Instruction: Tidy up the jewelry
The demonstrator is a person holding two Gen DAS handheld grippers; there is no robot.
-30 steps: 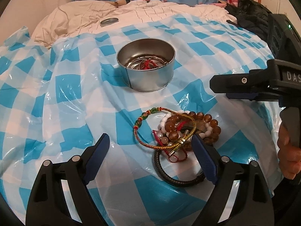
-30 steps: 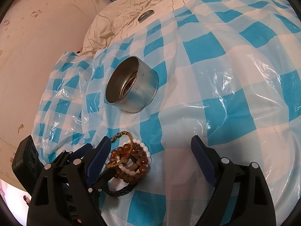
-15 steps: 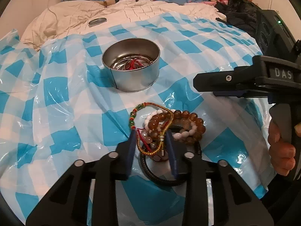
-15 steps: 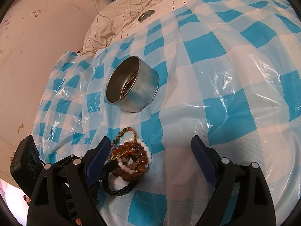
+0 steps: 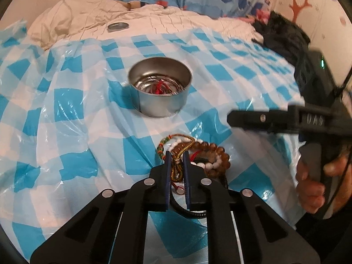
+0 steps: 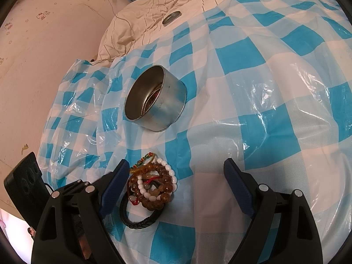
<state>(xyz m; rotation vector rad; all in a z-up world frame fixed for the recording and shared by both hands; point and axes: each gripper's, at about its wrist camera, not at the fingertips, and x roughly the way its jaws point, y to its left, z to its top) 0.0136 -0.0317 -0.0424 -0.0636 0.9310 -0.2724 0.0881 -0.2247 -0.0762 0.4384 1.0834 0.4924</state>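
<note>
A pile of bracelets (image 5: 204, 156) lies on the blue-checked plastic sheet (image 5: 66, 132): brown beads, white beads, a black band and a gold cord bracelet with green and red beads (image 5: 176, 145). My left gripper (image 5: 176, 162) is shut on the gold cord bracelet at the pile's left side. A round metal tin (image 5: 159, 88) with red cord jewelry inside stands beyond the pile. In the right wrist view my right gripper (image 6: 176, 180) is open just above the pile (image 6: 154, 187), with the tin (image 6: 154, 103) further back.
A metal lid (image 5: 117, 26) lies on the cream bedding (image 5: 88, 15) behind the sheet. A black garment (image 5: 283, 37) lies at the far right. The pink wall (image 6: 44, 44) is to the left in the right wrist view.
My left gripper has closed from wide open onto the gold cord bracelet and moved in over the pile. The right gripper has stayed open and nearly still.
</note>
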